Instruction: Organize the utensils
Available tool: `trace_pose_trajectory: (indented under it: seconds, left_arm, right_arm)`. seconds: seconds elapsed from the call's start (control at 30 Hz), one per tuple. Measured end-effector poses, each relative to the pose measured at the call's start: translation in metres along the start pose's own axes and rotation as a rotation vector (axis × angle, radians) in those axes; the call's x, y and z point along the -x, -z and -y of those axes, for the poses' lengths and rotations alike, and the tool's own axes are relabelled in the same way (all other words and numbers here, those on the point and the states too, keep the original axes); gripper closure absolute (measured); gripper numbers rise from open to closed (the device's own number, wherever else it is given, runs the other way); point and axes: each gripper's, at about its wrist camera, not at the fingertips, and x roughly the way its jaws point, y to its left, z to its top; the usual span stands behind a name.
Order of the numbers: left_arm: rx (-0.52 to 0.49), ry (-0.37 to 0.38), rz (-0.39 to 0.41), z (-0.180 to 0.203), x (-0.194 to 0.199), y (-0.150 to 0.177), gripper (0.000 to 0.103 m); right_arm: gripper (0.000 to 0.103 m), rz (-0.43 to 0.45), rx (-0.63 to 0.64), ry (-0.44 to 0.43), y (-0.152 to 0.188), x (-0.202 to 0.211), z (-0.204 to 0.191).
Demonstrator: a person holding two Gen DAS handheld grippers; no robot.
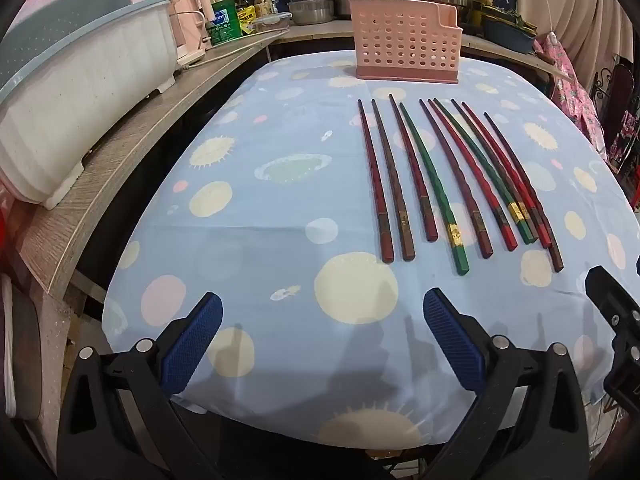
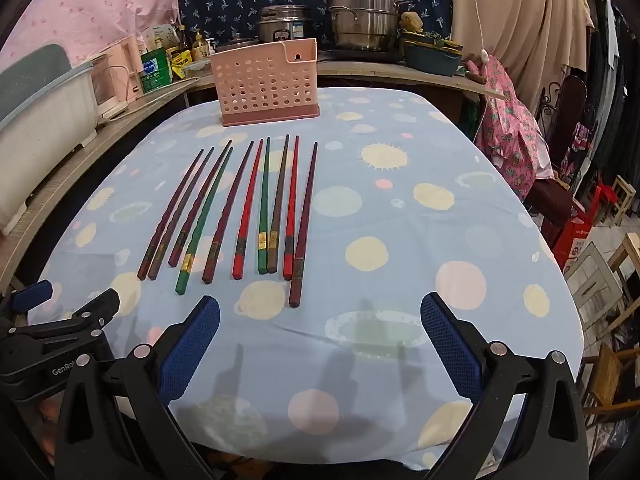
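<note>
Ten chopsticks [image 2: 240,216] lie near the pink holder [image 2: 267,88]; left gripper [image 1: 322,320] and right gripper [image 2: 320,320] gape wide, empty

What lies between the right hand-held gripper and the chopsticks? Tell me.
Only bare tablecloth. In the right wrist view, the open right hand-held gripper hovers short of the chopsticks, nothing between.

We count ten long lacquered wooden chopsticks [image 2: 256,208] lying side by side on the tabletop: two green ones [image 2: 202,220], three bright red ones, and five dark brown or maroon. We see one pink perforated plastic utensil holder [image 2: 266,84] behind them and two stacked steel steamer pots [image 2: 362,16].
</note>
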Motion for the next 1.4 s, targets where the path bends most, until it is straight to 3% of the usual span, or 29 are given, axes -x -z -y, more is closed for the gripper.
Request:
trace_pose_trajectory:
  seconds: [1.4]
  left_arm:
    - [-0.013, 0.001, -0.013, 0.0058, -0.0069, 0.0046, 0.007]
  right_arm:
    - [0.007, -0.018, -0.007, -0.005, 0.0029, -0.0034, 0.0010]
